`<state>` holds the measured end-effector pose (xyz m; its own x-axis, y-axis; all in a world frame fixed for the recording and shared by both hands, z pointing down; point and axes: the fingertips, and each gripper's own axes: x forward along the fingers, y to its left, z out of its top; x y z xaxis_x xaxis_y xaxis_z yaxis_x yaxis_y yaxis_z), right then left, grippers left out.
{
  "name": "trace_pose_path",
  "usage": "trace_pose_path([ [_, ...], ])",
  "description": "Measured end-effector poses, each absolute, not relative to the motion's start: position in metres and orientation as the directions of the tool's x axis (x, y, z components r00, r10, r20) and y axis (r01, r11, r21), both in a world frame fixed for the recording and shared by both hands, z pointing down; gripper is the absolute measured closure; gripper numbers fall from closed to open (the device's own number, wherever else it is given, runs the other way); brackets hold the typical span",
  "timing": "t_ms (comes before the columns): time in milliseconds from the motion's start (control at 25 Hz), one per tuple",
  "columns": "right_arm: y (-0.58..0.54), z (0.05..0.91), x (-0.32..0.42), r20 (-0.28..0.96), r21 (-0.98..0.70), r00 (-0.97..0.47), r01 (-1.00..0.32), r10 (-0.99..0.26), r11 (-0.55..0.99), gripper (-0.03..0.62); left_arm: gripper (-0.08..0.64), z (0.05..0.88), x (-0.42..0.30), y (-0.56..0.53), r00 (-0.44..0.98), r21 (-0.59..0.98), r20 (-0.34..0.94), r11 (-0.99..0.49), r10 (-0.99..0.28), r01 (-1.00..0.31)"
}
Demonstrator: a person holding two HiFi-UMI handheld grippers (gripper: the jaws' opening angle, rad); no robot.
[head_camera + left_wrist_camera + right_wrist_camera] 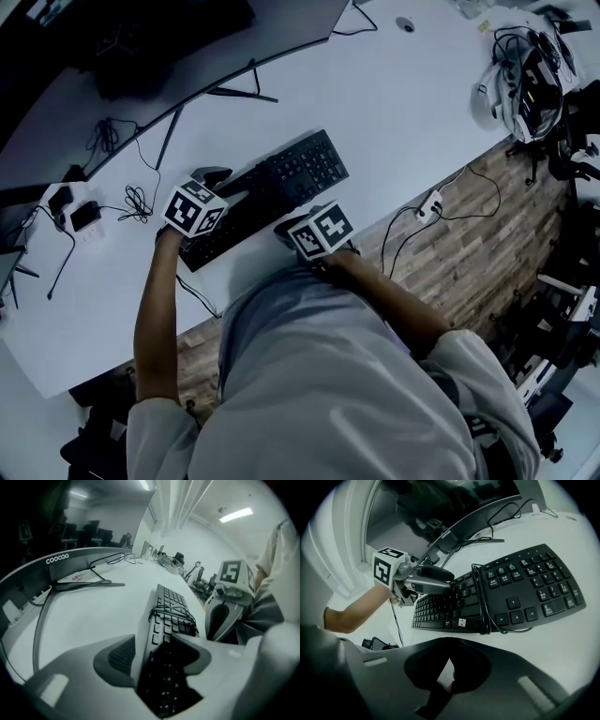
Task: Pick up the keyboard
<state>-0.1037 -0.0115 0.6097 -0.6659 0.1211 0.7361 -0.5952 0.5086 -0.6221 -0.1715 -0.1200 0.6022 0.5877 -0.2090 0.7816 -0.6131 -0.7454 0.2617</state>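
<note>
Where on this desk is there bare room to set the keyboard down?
Widest bare patch: the white desk beyond the keyboard, bordered by the monitor stand on the left and the gear pile on the right. A smaller strip lies near the front-left edge, beside the left arm. Crowded: the left side, with adapters and cables.

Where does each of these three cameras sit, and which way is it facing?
Head view: on the person's head, facing steeply down at the table and keyboard; shows torso, both arms, left gripper, right gripper.
Left gripper view: on the left gripper, facing along the keyboard its fingers clamp; a sleeve shows.
Right gripper view: on the right gripper, facing the keyboard's front edge; a forearm shows.
Shared: both gripper views show the keyboard's wrapped cable and the other gripper.
</note>
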Motion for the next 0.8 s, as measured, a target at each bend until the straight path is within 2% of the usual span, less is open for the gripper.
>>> trace_pose_path([
  [800,-0.016,0.639,-0.116,0.707,-0.672,-0.692,-0.592,0.149,0.445,0.591,0.56,0.611,-0.167,-0.113,0.633,0.374,0.769,-0.739,-0.092,-0.561],
])
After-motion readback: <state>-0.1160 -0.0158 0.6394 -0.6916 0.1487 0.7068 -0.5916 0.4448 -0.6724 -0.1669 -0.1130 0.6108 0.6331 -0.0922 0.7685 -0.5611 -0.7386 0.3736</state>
